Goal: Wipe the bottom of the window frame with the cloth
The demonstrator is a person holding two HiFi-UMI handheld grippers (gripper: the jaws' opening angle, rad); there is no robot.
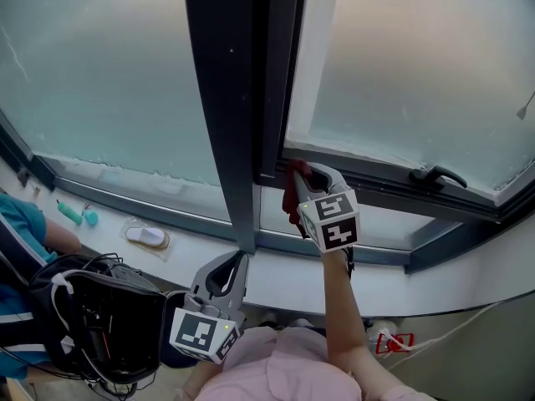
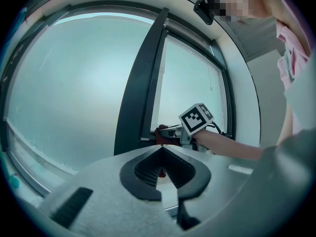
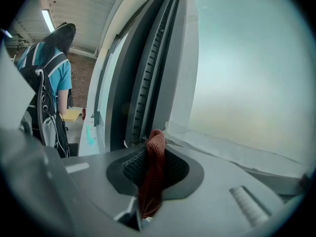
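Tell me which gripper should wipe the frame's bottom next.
Right. The right gripper is shut on the cloth at the bottom of the window frame; the left gripper hangs low, shut and empty.

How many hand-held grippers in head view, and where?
2. The left hand-held gripper is low, below the sill, jaws together, empty. The right hand-held gripper is at the window frame's bottom, shut on the red cloth. None hidden.
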